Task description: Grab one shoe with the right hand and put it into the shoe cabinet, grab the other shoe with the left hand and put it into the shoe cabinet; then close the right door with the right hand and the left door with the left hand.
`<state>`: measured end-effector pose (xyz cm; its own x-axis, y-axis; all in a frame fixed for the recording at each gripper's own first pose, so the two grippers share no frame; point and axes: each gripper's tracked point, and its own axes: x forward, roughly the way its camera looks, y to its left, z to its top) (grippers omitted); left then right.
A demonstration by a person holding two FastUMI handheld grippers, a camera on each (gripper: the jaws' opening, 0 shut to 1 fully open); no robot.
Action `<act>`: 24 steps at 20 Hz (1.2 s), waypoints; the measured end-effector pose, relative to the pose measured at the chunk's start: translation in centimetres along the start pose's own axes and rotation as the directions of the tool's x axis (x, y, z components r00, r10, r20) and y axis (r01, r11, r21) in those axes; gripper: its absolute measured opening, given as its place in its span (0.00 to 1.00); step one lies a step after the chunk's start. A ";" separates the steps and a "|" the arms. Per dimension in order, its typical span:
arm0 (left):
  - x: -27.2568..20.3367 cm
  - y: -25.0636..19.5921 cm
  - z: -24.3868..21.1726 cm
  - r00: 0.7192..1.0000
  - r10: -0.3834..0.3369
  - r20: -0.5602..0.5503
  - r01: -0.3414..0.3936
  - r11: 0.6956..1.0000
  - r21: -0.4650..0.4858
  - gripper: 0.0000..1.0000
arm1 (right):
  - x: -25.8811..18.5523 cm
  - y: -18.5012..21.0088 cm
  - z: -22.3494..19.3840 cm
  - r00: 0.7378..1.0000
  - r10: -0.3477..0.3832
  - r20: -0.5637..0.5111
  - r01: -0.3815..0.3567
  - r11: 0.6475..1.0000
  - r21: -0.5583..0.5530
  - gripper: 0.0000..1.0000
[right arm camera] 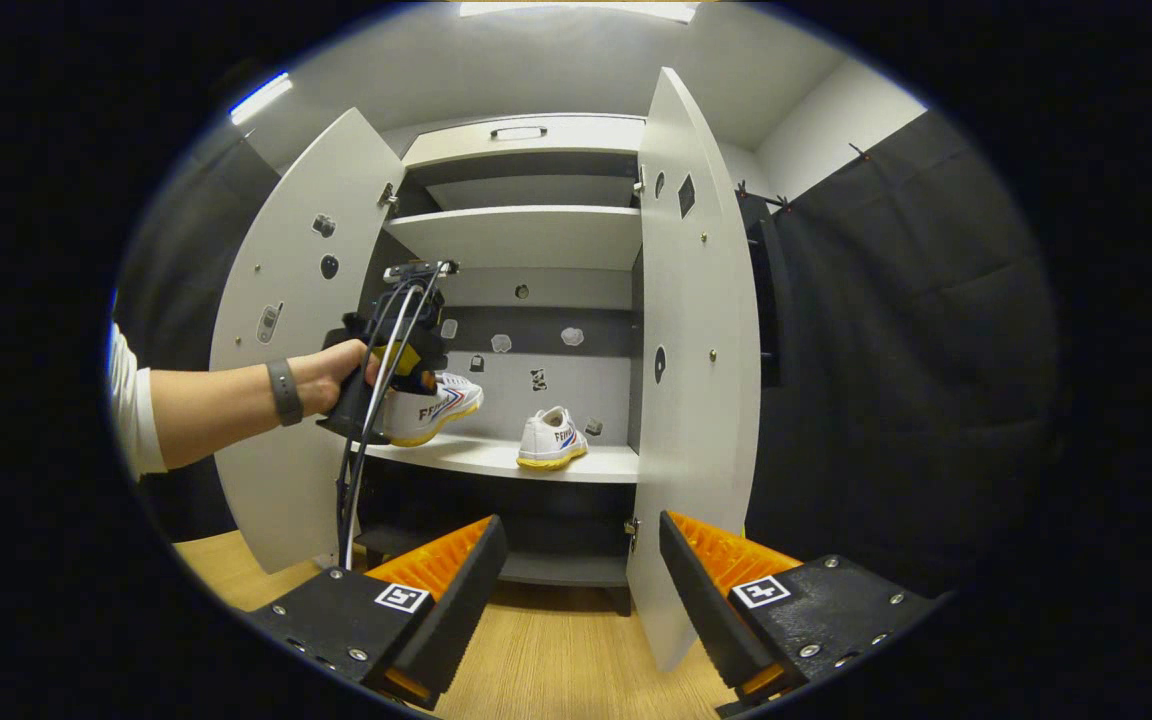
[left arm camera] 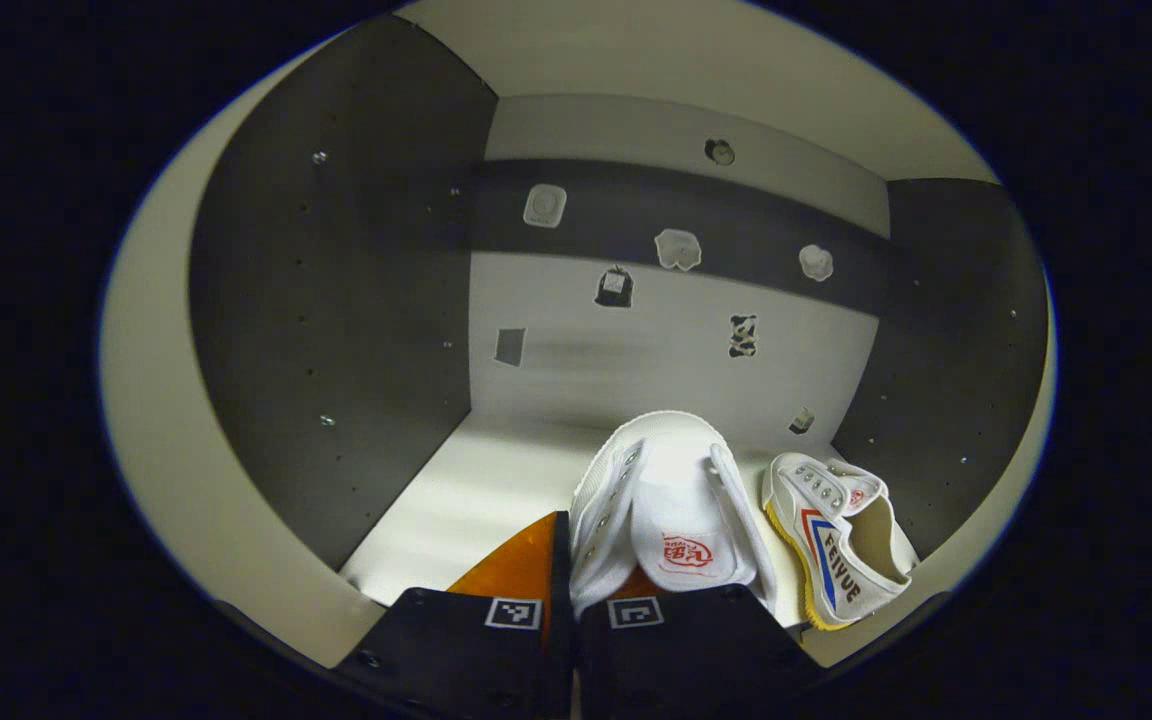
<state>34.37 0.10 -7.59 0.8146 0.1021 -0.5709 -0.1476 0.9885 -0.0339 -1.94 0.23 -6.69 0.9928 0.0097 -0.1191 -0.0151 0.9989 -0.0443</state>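
My left gripper (left arm camera: pixel 561 535) is inside the shoe cabinet, shut on the side wall of a white canvas shoe (left arm camera: pixel 676 500) held toe-forward just above the pale shelf (left arm camera: pixel 466 500). The second white shoe (left arm camera: pixel 841 540), with red and blue stripes, rests on the shelf to its right. In the right gripper view, a hand (right arm camera: pixel 331 375) holds the left gripper (right arm camera: pixel 386 360) with the held shoe (right arm camera: pixel 436 405) over the shelf (right arm camera: pixel 496 458); the other shoe (right arm camera: pixel 551 440) stands at mid-shelf. My right gripper (right arm camera: pixel 576 550) hangs open and empty before the cabinet.
Both doors stand wide open: the left door (right arm camera: pixel 286 350) and the right door (right arm camera: pixel 696 350). An upper shelf (right arm camera: pixel 526 235) sits above. Small stickers dot the back wall (left arm camera: pixel 676 330). Wooden floor (right arm camera: pixel 556 650) lies below, and black cloth (right arm camera: pixel 886 350) hangs to the right.
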 end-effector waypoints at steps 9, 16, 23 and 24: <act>5.1 1.1 -2.3 0.986 0.117 -0.121 -0.107 0.990 0.089 0.10 | 1.2 -0.9 -0.8 1.000 -0.014 -0.015 0.015 1.000 0.005 0.94; 4.4 0.5 -1.8 0.993 0.061 -0.099 -0.050 0.992 0.114 0.43 | 2.2 -0.3 -1.2 1.000 0.000 -0.018 0.000 1.000 0.019 0.94; -0.4 0.0 -0.8 1.000 -0.016 0.008 0.015 0.990 0.138 0.65 | 2.3 0.0 -1.2 1.000 0.016 -0.016 -0.015 0.999 0.039 0.94; -1.5 0.3 -0.6 0.999 -0.016 0.031 0.012 0.991 0.137 0.77 | 2.3 0.1 -1.1 1.000 0.018 -0.012 -0.018 0.999 0.040 0.94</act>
<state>32.78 0.23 -7.28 0.8340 0.0896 -0.5444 -0.0600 0.9956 0.0719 0.24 0.32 -8.03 0.9909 0.0276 -0.1319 -0.0281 0.9996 -0.0021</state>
